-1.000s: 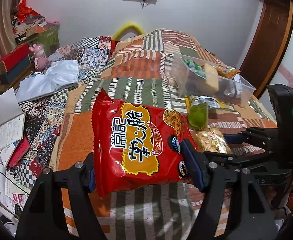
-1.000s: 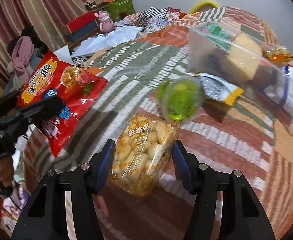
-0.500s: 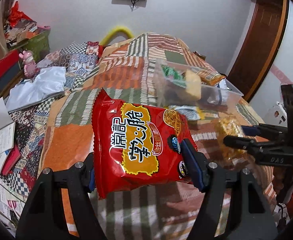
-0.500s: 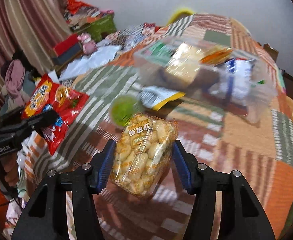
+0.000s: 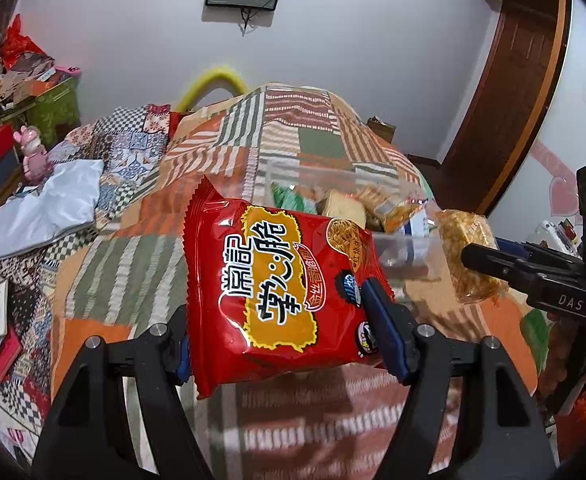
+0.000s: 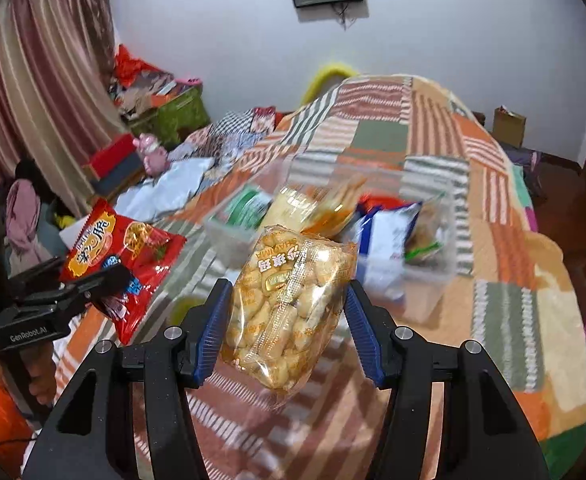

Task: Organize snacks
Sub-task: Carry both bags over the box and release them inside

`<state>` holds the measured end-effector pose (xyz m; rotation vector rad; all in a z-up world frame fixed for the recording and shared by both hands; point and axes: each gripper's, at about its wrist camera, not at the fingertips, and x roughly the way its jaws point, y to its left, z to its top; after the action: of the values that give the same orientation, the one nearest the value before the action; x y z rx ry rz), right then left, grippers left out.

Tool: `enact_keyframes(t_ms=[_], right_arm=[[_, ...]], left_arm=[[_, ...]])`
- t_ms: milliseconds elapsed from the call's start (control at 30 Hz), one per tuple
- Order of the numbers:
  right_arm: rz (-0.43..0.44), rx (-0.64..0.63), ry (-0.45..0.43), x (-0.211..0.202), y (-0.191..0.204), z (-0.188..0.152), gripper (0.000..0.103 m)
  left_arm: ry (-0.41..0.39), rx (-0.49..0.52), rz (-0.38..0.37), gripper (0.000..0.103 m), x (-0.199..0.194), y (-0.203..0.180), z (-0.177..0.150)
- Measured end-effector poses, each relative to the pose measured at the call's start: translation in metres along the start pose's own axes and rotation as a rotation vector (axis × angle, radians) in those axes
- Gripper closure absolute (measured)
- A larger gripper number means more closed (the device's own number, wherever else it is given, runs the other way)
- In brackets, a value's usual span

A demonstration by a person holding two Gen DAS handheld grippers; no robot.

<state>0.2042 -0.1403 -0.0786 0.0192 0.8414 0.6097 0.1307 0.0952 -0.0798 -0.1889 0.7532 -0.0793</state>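
Observation:
My left gripper (image 5: 289, 340) is shut on a red snack bag with yellow label (image 5: 277, 288) and holds it in the air above the patchwork bed. It also shows in the right wrist view (image 6: 121, 252). My right gripper (image 6: 287, 320) is shut on a clear bag of golden puffed snacks (image 6: 289, 304), raised just in front of a clear plastic bin (image 6: 229, 240) that holds several snack packs. In the left wrist view the puffed bag (image 5: 467, 256) hangs beside the bin (image 5: 405, 248).
The bed has a striped patchwork quilt (image 6: 493, 216). A green round item (image 6: 185, 308) lies on the quilt below my right gripper. Clutter, boxes and a pink toy (image 5: 33, 152) line the left side. A wooden door (image 5: 505, 92) stands at the right.
Both grippers rose and moved toward the bin with their bags. The puffed snack bag was lifted off the quilt; the green item stayed behind below.

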Motion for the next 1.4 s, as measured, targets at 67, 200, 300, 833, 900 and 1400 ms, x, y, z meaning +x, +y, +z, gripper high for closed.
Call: enact_keyframes(t_ms=[67,200,300,833,900,1400], right_arm=[[-0.008,0.008,-0.011,0.002,-0.006,0.007,0.05],[-0.024,0.035,-0.03,0.004,-0.021,0.02,0.05],[-0.041,0.048,-0.042,0.01,-0.033,0.034,0.05],[-0.104,0.044,-0.025,0.06,-0.062,0.07,0.05],[-0.109,0.041,-0.013,0.068,-0.063,0.072,0.05],[-0.115,0.022,0.034,0.098,-0.064,0.073,0.051]], left_arm=[[-0.002,0.003,-0.006,0.033,0.008,-0.005,0.01],[-0.003,0.01,-0.007,0.033,0.026,-0.013,0.029],[0.001,0.01,-0.006,0.033,0.043,-0.018,0.041],[0.057,-0.017,-0.008,0.033,0.127,-0.02,0.076],[0.066,-0.021,-0.006,0.033,0.137,-0.02,0.078],[0.076,-0.005,0.022,0.03,0.168,-0.03,0.086]])
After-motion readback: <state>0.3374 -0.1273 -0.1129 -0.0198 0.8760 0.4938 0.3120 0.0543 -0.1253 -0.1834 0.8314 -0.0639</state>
